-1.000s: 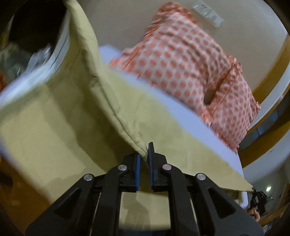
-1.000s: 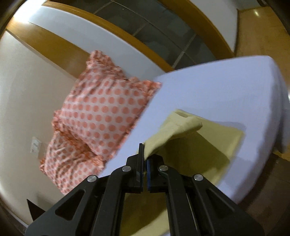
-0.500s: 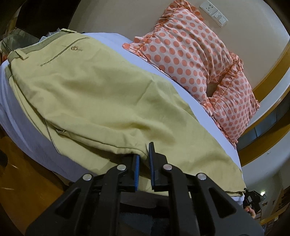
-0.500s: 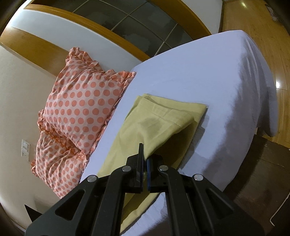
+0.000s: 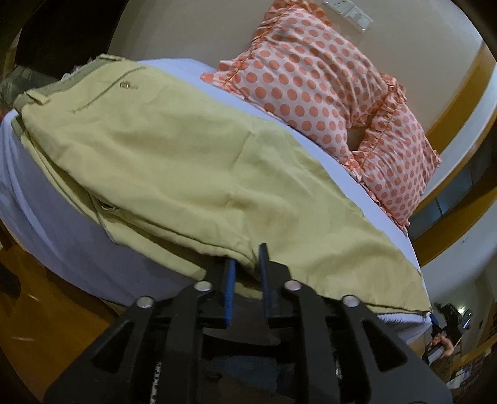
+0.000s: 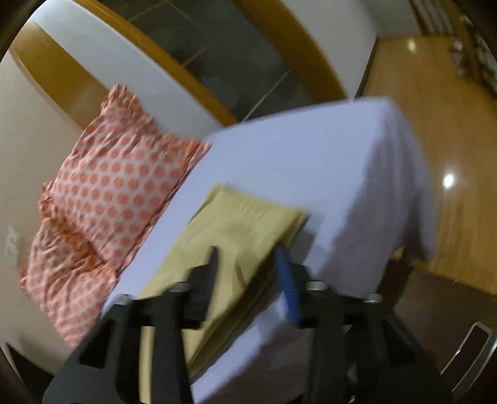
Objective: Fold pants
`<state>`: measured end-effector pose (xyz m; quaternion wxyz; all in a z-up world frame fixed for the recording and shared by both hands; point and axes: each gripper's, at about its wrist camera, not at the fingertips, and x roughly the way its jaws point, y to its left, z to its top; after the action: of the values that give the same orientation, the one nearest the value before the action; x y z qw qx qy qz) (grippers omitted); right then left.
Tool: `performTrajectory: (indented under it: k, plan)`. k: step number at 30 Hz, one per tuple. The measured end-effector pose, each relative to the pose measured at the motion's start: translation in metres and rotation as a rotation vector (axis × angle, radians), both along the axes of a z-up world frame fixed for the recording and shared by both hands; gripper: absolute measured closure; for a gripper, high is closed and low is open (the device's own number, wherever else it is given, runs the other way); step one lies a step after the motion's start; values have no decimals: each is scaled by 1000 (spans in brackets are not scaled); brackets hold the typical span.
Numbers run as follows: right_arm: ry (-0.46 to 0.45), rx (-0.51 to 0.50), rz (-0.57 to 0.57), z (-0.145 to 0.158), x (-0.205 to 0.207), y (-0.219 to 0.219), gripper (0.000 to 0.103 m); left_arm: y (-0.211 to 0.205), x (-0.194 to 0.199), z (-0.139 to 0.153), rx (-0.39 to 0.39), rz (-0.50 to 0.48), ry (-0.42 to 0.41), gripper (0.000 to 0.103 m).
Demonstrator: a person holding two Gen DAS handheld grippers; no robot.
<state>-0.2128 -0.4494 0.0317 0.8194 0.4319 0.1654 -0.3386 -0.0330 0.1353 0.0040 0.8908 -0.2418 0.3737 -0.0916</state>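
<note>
Pants blurred, both tools parted

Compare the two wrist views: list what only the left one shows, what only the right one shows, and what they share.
Only the left wrist view shows the pants' waistband with its pocket button, the wall socket and the left tool, slightly open around a fold of cloth. Only the right wrist view shows the leg hems, the wooden floor and the right tool, open wide. Both show the yellow pants, the white sheet and the dotted pillows.
</note>
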Motion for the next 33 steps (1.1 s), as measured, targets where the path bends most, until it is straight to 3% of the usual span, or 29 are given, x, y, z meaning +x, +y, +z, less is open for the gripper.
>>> performTrajectory:
  k: [5,8,9,12,15,19,23,27,29,30,32,33]
  plan:
    - [25,37,37,-17,11,-8,59,4,-19,7,18,1,-57,61]
    - [10,-19,81,-19,20,1,60,10,-25,7,7,15,-71,54]
    - [3,-27,102,-20,23,4,65,12,-26,7,-3,18,-73,54]
    - [-7,-46,148,-26,32,6,94,16,-26,5,-15,27,-69,49]
    - [-42,-44,168,-28,37,3,98,19,-26,3,-20,38,-65,44]
    - [-109,-164,255,12,64,27,98,25,-32,2,-14,63,-73,27]
    - [-249,-281,562,67,137,99,98,30,-40,3,-11,92,-97,17]
    - [-305,-301,955,76,207,206,98,30,-43,2,-18,103,-103,13]
    - [-237,-270,1160,58,233,258,96,30,-43,0,-20,106,-101,12]
    - [-138,-268,1309,39,246,297,88,30,-44,0,-25,105,-102,12]
    - [18,-299,1469,12,253,344,80,31,-43,0,-27,104,-103,10]
    - [54,-313,1509,0,250,359,74,31,-43,-1,-25,103,-102,10]
